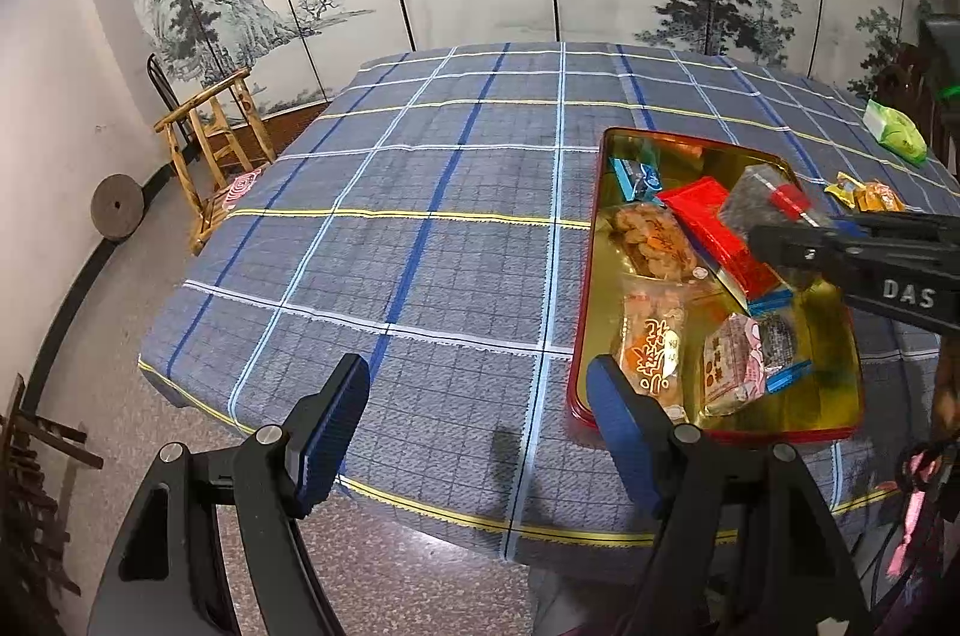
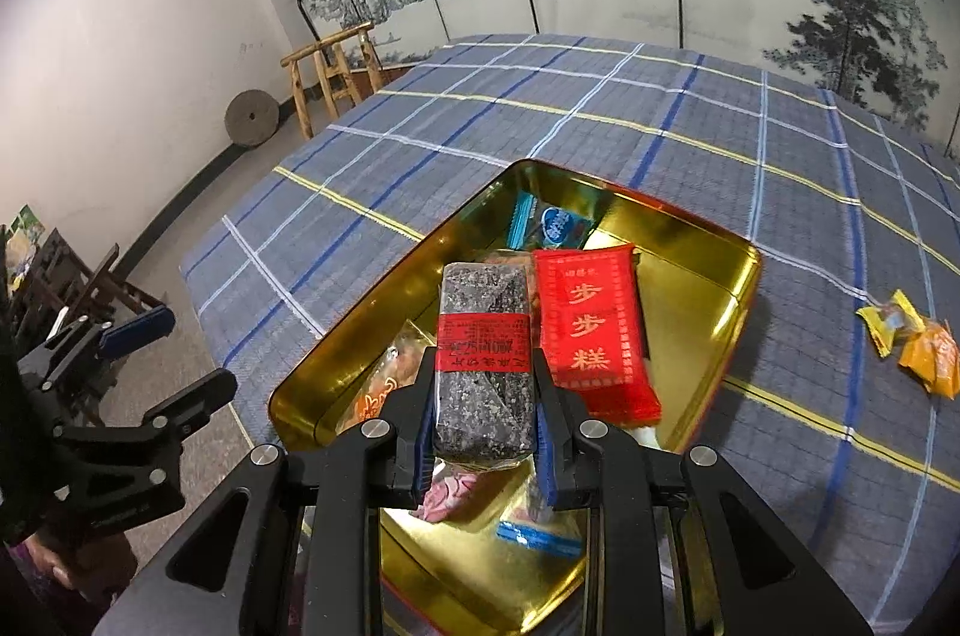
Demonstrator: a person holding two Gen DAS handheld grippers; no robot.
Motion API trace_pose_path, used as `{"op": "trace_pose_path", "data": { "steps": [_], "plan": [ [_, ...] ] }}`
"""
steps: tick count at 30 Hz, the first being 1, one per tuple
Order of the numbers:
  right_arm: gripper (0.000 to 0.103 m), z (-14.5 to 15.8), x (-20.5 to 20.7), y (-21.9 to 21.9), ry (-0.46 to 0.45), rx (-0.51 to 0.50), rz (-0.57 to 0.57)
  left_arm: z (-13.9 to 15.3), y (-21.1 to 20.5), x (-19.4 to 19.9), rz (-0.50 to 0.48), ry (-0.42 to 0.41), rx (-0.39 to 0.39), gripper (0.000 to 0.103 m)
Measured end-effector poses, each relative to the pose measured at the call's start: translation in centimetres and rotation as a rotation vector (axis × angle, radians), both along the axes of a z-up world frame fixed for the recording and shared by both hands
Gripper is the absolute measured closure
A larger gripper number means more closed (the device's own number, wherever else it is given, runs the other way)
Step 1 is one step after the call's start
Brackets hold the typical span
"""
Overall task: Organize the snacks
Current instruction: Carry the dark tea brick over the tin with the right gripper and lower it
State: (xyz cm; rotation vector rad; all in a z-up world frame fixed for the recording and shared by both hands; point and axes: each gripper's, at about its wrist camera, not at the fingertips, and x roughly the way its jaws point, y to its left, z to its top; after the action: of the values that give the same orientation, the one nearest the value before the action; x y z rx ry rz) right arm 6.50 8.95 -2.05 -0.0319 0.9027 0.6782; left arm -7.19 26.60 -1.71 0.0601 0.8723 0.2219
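Observation:
A gold tin tray with a red outer wall (image 1: pixel 834 372) (image 2: pixel 720 246) sits on the plaid tablecloth and holds several wrapped snacks, among them a red packet (image 2: pixel 591 330) (image 1: pixel 714 228). My right gripper (image 2: pixel 483 396) is shut on a dark speckled bar with a red band (image 2: pixel 483 336) and holds it over the tray; it also shows in the left wrist view (image 1: pixel 762 198). My left gripper (image 1: pixel 480 420) is open and empty, at the table's near edge, left of the tray.
Yellow and orange wrapped snacks (image 2: pixel 918 342) (image 1: pixel 864 195) lie on the cloth right of the tray. A green packet (image 1: pixel 894 132) lies farther back. A wooden chair (image 1: pixel 210 144) stands at the table's left end, before a painted folding screen.

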Motion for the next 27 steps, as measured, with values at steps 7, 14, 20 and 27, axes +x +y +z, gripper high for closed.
{"op": "trace_pose_path", "data": {
  "steps": [7,14,20,27],
  "plan": [
    [0.076,-0.6,1.8,-0.3,0.002,-0.019,-0.032,-0.1,0.4,0.1,0.001,0.007,0.0,0.031],
    [0.076,-1.1,5.6,-2.7,-0.004,-0.079,-0.122,-0.6,0.2,0.5,-0.006,0.018,-0.007,0.031],
    [0.076,-1.9,7.3,-2.8,-0.001,-0.109,-0.135,-0.8,-0.4,1.0,-0.019,0.027,0.001,0.031],
    [0.076,-3.1,7.9,-2.2,-0.025,-0.172,-0.133,-0.8,-0.8,1.7,-0.028,0.03,0.008,0.031]
  ]
}}
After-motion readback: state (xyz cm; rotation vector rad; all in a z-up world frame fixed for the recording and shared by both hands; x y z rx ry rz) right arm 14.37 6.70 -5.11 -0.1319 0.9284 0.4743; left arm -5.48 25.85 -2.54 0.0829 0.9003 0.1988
